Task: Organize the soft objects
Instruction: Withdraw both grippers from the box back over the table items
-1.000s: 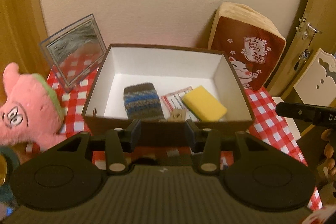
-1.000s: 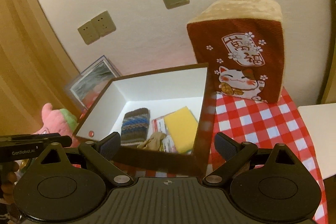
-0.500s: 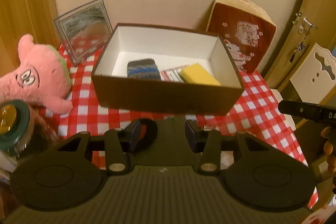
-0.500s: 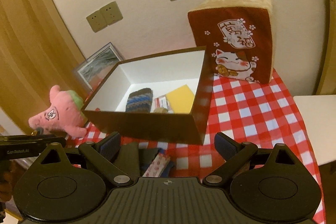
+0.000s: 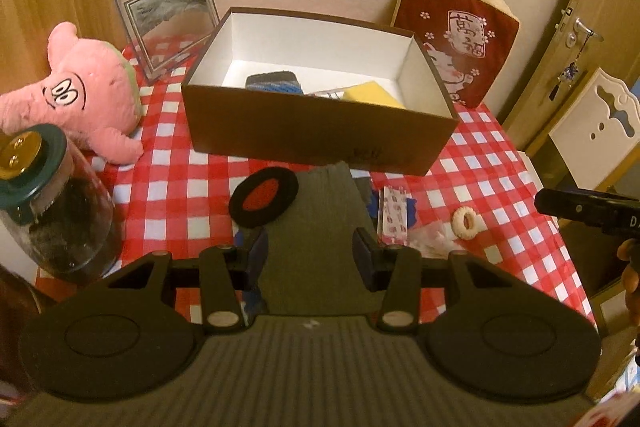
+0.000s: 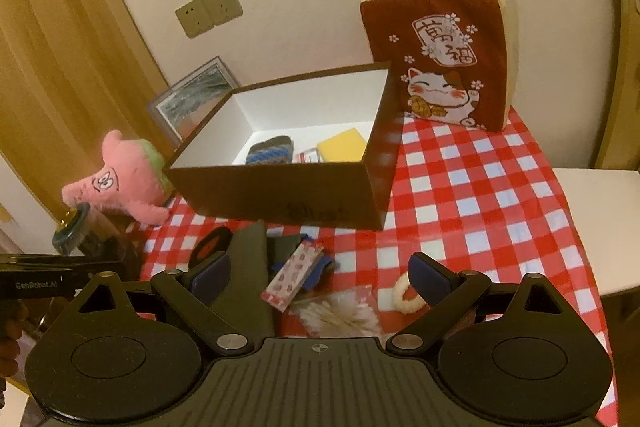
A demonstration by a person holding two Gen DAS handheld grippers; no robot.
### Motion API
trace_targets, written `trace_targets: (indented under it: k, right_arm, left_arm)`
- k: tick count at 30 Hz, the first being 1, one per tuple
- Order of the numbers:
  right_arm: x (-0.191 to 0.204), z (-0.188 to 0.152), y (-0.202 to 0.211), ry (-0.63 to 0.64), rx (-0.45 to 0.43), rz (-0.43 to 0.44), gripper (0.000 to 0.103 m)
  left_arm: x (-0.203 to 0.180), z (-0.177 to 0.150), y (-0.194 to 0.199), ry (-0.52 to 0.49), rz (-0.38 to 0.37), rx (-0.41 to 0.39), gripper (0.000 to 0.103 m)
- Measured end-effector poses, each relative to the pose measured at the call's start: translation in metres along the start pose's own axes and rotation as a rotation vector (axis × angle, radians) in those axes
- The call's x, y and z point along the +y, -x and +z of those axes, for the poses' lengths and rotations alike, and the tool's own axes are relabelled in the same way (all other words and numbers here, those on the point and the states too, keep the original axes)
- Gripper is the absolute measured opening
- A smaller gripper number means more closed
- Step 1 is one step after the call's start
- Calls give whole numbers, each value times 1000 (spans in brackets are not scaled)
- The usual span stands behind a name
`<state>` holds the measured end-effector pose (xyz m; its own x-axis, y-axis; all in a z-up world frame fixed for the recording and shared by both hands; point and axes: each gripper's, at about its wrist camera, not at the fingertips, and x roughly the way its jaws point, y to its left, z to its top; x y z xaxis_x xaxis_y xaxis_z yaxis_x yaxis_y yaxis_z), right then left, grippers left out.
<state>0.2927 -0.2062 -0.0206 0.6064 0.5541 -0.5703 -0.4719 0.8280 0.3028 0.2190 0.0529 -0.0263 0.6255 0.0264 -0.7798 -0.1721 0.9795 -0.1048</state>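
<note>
A: Where do the two tools stand?

B: The left tool (image 5: 310,255) hangs over a grey cloth (image 5: 320,227) on the bench (image 5: 180,195), its jaws parted and straddling the cloth, but I cannot tell whether the pads press on it. The right tool (image 6: 316,273) has its jaws spread wide and grips nothing.

A: What lies just beyond them?

B: Beside the grey cloth sits a black ring with a red centre (image 5: 263,195). Between the right tool's jaws, on the checked cover, lie a patterned packet (image 6: 294,273) resting on something blue, a bundle of cotton swabs (image 6: 340,311) and a small cream ring (image 6: 404,293).

A: And the box?

B: The brown box (image 5: 312,131) stands open farther back, with white inner walls. Inside it are a striped knitted piece (image 6: 272,149), a yellow sponge (image 6: 344,145) and some printed paper between them.

A: Anything around it?

B: A pink plush toy (image 5: 80,91) lies left of the box, with a glass jar (image 5: 52,211) under a green lid nearer the camera. A framed picture (image 5: 172,19) leans on the wall behind. A dark red cat cushion (image 6: 440,51) stands upright to the right of the box.
</note>
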Motion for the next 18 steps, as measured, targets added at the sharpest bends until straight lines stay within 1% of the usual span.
trace_targets:
  k: [4,6,12,18]
  right_arm:
    - [3,-8,-1,16,18,-13,95]
    - [2,-14,-3,13,38,-9,95]
    - [-2,-29,-10,15,81,-35,93]
    - [-5,-37,-16,17,106,-47,85]
  left_arm:
    - [1,-9,1,2,9,6,43]
    - [2,-13,0,8,7,16,43]
    - [3,-27,-5,19,17,48,43]
    - [1,-36,-11,23,29,70,43]
